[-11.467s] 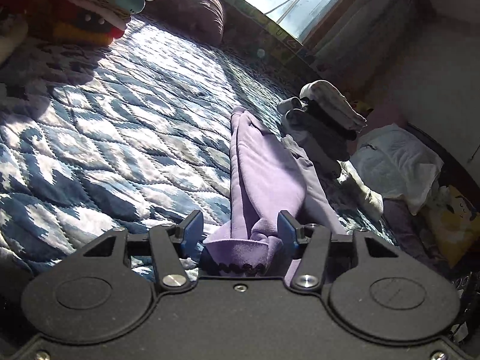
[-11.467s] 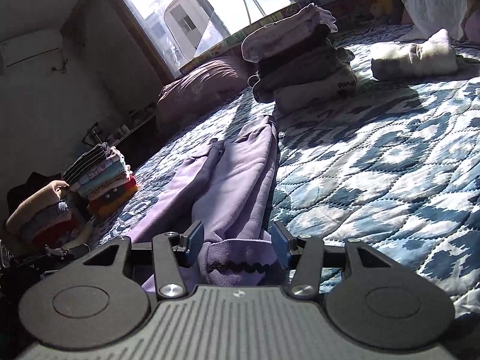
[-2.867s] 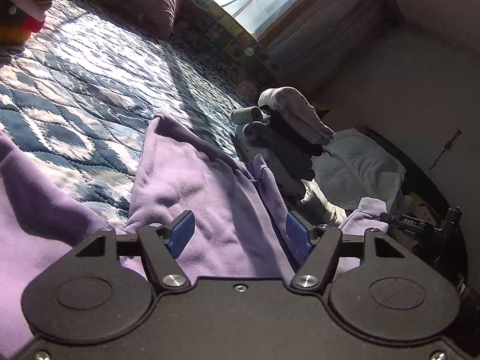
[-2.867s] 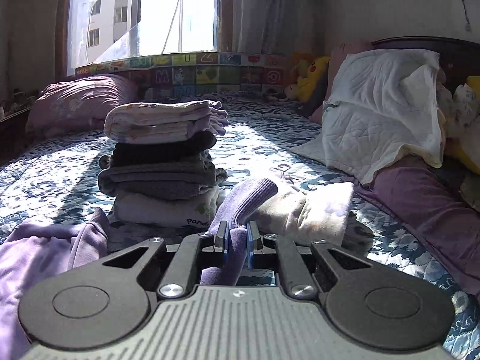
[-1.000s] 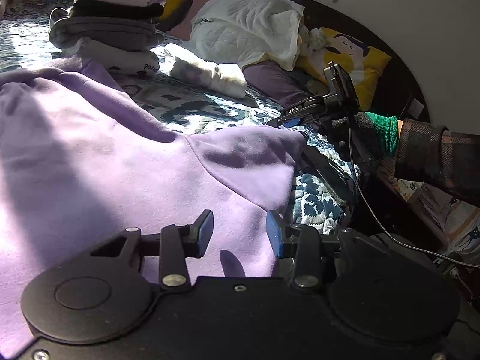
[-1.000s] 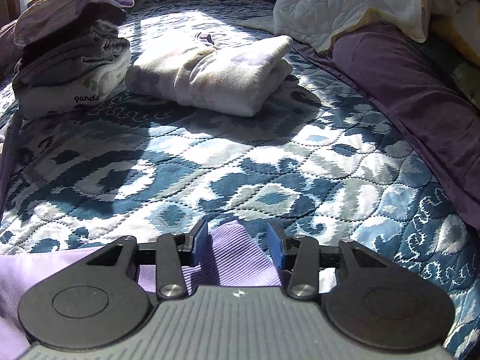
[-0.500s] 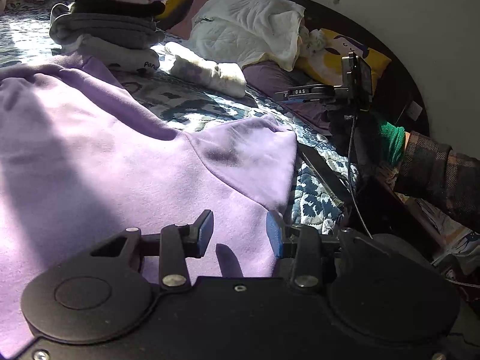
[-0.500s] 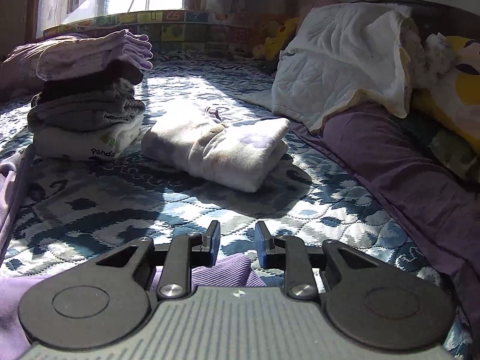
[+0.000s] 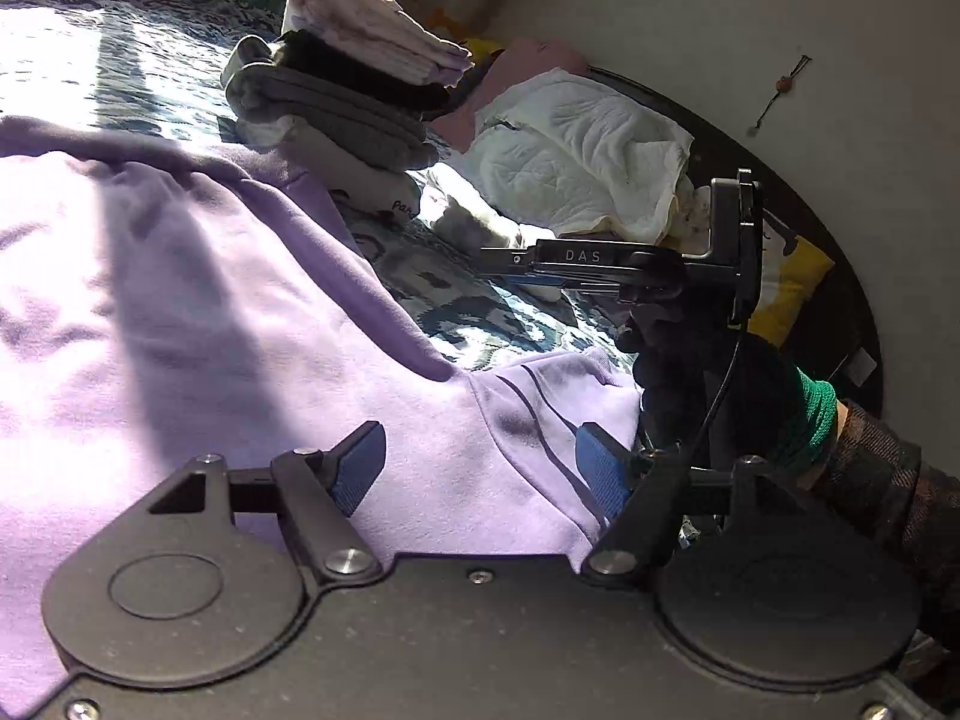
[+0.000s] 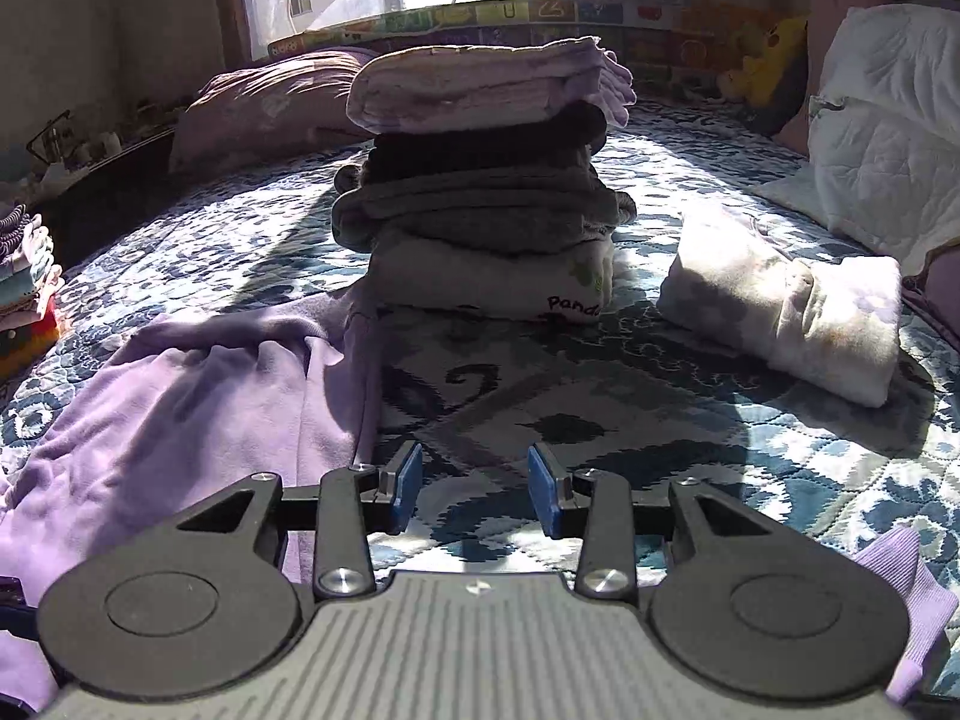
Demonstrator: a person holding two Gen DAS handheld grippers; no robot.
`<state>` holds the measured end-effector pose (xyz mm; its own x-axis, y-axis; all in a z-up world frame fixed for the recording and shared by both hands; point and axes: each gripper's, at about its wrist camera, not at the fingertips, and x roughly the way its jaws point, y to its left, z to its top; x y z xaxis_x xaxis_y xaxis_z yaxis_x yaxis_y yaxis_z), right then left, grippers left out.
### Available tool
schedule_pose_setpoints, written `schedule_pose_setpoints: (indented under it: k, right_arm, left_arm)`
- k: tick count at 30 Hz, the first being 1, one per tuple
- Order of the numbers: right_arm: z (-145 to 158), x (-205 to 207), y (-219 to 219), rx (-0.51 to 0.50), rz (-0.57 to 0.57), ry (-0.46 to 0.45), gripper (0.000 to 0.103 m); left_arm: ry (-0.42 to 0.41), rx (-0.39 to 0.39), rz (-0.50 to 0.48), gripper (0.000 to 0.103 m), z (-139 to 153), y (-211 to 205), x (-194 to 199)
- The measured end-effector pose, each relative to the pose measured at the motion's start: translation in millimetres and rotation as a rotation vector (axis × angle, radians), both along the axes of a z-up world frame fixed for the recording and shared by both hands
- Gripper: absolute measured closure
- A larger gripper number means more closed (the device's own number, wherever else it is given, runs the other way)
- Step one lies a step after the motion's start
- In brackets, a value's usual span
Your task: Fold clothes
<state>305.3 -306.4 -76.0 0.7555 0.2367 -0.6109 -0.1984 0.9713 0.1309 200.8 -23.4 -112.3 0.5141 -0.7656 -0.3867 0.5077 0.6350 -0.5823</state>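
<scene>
1. The left gripper (image 9: pixel 480 468) stands wide open over the purple top (image 9: pixel 210 330), its blue pads (image 9: pixel 359 468) apart with cloth between them but not pinched; it holds nothing
2. The right gripper (image 10: pixel 474 489) is also open, jaws well apart, with only the quilt (image 10: pixel 600 438) showing between them; it holds nothing
3. The top lies spread on the quilt, its body to the left in the right wrist view (image 10: pixel 198 408) and a cuff (image 10: pixel 906 594) showing at the lower right corner
4. In the left wrist view the right gripper (image 9: pixel 516 264) hangs above the quilt beyond the top's sleeve, gripped by a dark gloved hand (image 9: pixel 708 384) with a green cuff and plaid sleeve (image 9: pixel 888 480)
5. A stack (image 10: pixel 486 180) of 4 folded clothes stands on the quilt just beyond the top, the lowest marked "Panda"
6. A folded pale garment (image 10: pixel 786 312) lies to the right of the stack, near a white pillow (image 10: pixel 888 138)
7. Another stack (image 10: pixel 24 282) sits at the far left edge
</scene>
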Motion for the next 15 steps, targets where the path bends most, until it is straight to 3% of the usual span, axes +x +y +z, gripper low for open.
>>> schedule_pose_setpoints:
  k: [5, 6, 7, 11, 13, 14, 15]
  right_arm:
    - [0, 58, 54, 0.002, 0.092, -0.01, 0.066]
    - [0, 69, 63, 0.007, 0.112, -0.015, 0.071]
    - [-1, 80, 72, 0.012, 0.131, -0.019, 0.084]
    - [-12, 111, 87, 0.017, 0.187, -0.012, 0.09]
    - [-37, 135, 88, -0.112, 0.129, 0.035, 0.091]
    - [-57, 151, 78, -0.123, 0.089, 0.123, 0.099]
    - [-60, 152, 68, -0.064, 0.078, 0.112, 0.099]
  left_arm:
    - [0.034, -0.06, 0.086, 0.034, -1, 33, 15]
    - [0.041, -0.076, 0.097, 0.034, -2, 38, 17]
    - [0.048, -0.09, 0.102, 0.034, -2, 42, 19]
    - [0.073, -0.137, 0.121, 0.034, -5, 54, 27]
    - [0.084, -0.146, 0.128, 0.034, -7, 58, 30]
    - [0.091, -0.149, 0.13, 0.034, -8, 60, 32]
    - [0.098, -0.152, 0.13, 0.034, -10, 62, 34]
